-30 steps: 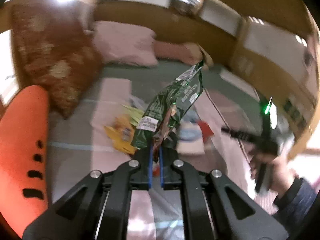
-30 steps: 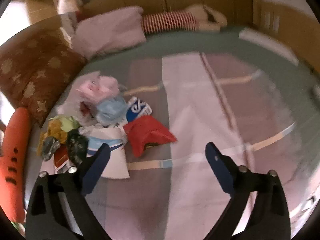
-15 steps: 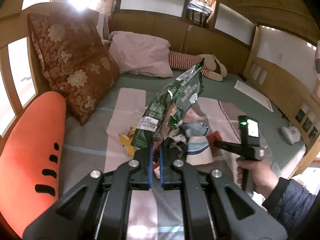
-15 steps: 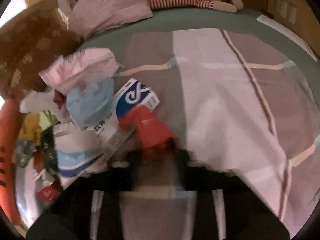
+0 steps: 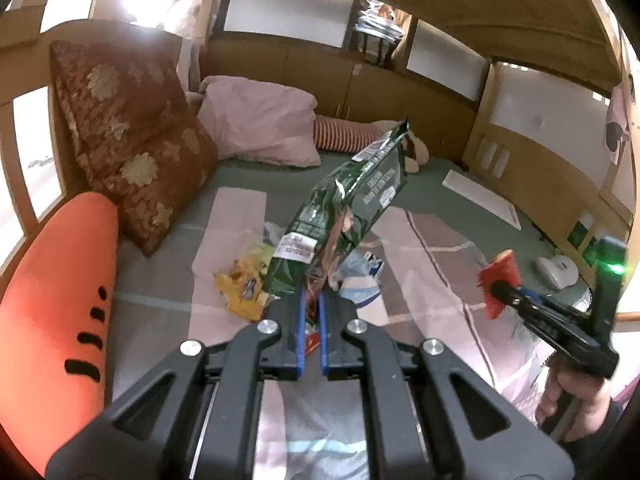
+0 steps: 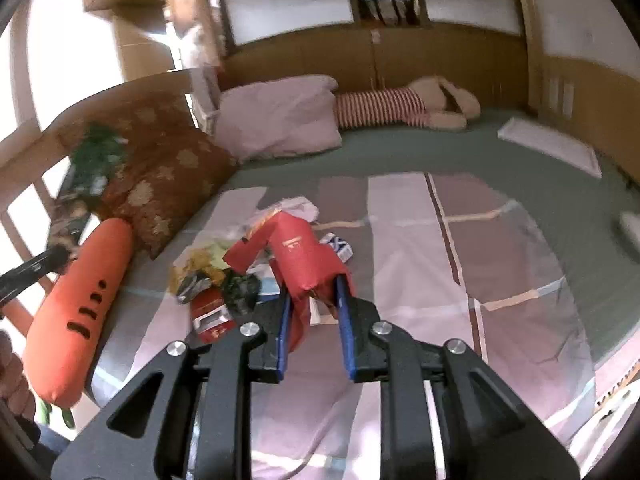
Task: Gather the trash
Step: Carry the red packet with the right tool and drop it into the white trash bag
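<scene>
Aloft over a bed, the left gripper pinches the lower end of a dark green snack bag, which stands tilted up and away from its blue pads, pressed almost together on the crumpled foil. To its right, a hand holds the right gripper, whose jaws are clamped on a red wrapper; the wrapper is folded and sticks up out of the pads, clear of the bedcover. The right jaws have just closed, with the red wrapper between them.

Below both tools, a heap of remaining trash lies on the striped pink blanket, near the bed's left edge: a yellow packet, a small red-and-white box, a blue-and-white carton and pale crumpled pieces, touching or overlapping one another.

Along the left edge rest an orange carrot-shaped cushion and a brown flowered pillow. At the head of the bed sit a pink pillow and, beside it, a plush toy in a striped top. A flat white sheet lies near the far right corner.
</scene>
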Motion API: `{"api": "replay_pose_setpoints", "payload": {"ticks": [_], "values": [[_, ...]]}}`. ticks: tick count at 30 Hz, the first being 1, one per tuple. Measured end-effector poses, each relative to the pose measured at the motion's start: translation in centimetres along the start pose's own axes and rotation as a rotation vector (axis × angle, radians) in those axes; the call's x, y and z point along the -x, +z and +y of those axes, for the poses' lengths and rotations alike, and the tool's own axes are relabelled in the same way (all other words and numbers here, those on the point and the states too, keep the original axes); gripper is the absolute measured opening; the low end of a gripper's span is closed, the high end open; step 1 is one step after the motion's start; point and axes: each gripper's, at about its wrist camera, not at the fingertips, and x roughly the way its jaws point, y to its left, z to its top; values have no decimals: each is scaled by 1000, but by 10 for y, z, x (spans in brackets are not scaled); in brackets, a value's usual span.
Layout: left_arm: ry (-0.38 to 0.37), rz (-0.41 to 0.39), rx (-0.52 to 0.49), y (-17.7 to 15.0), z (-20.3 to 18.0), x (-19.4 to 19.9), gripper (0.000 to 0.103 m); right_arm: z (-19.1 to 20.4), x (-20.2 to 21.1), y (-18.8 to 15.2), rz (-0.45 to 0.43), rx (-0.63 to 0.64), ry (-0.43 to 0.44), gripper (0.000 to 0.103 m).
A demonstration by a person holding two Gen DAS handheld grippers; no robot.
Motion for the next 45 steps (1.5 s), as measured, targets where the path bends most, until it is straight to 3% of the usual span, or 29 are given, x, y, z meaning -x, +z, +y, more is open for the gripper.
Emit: {"api": "replay_pose_setpoints", "payload": {"ticks": [2, 7, 14, 38, 45], "values": [[40, 10, -6, -14, 9, -1, 6, 9, 3, -5, -18, 17, -15, 21], [51, 89, 48, -43, 30, -11, 7, 22, -7, -15, 7, 21, 2, 21], [124, 73, 16, -48, 29, -12, 7, 32, -15, -19, 13, 64, 5, 22], [134, 112, -11, -50, 30, -22, 7, 31, -15, -18, 21, 46, 18, 22], [118, 108, -40, -54, 25, -23, 7, 1, 24, -7, -72, -32, -8, 22]]}}
